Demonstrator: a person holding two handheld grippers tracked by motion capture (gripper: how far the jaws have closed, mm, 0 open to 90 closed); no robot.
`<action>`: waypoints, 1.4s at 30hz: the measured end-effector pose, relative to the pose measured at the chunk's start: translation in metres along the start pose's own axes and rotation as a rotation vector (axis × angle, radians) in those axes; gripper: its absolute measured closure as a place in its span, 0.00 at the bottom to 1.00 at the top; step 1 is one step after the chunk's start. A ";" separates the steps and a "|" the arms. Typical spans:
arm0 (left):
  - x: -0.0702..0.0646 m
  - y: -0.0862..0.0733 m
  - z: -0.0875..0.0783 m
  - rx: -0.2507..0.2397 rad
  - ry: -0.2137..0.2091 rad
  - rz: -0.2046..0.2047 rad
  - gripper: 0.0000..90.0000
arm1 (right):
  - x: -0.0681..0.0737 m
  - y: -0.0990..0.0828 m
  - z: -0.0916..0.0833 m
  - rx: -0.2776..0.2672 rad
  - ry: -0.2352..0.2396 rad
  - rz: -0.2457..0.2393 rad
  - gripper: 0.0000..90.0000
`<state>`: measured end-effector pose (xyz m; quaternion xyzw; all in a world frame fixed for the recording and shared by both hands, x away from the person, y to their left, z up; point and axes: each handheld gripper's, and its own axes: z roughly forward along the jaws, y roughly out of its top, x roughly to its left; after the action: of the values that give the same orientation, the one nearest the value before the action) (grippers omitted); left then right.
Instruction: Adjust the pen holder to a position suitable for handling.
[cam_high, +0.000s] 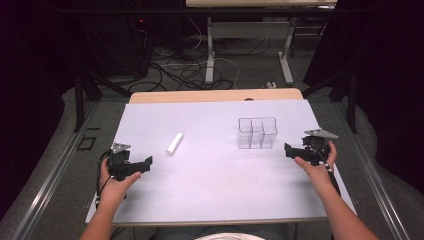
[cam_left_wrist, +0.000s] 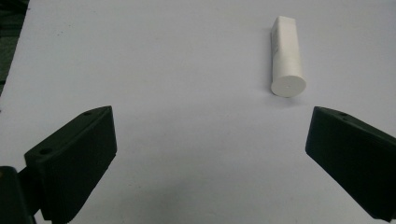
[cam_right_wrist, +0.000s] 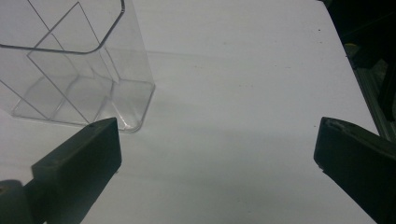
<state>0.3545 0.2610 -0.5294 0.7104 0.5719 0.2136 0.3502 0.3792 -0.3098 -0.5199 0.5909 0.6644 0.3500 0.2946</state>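
A white cylinder (cam_high: 175, 143) lies on its side on the white table sheet, left of centre; in the left gripper view the cylinder (cam_left_wrist: 286, 58) lies ahead and to the right, its round end facing me. My left gripper (cam_high: 145, 163) rests near the left edge, just below and left of the cylinder, jaws wide apart and empty (cam_left_wrist: 210, 154). A clear plastic organizer with compartments (cam_high: 257, 133) stands right of centre; its corner (cam_right_wrist: 74, 70) fills the upper left of the right gripper view. My right gripper (cam_high: 289, 149) sits just right of the organizer, open and empty (cam_right_wrist: 217, 154).
The white sheet (cam_high: 215, 185) covers a wooden table whose far edge (cam_high: 215, 96) shows bare. Beyond lie floor cables (cam_high: 185, 70) and another table's legs (cam_high: 210, 50). Metal rails run along both sides of the table.
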 end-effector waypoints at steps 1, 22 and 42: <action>-0.001 0.000 0.000 0.001 0.001 -0.003 0.02 | 0.001 0.000 -0.001 -0.002 0.001 0.001 0.01; -0.034 0.044 0.011 0.053 -0.007 0.074 0.12 | 0.020 -0.001 0.002 -0.008 0.009 -0.061 0.02; -0.054 0.085 0.036 0.105 0.007 0.127 0.18 | 0.014 -0.002 0.000 -0.003 0.038 -0.025 0.11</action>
<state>0.4223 0.1916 -0.4845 0.7619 0.5374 0.2077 0.2960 0.3759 -0.2961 -0.5211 0.5753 0.6769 0.3583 0.2871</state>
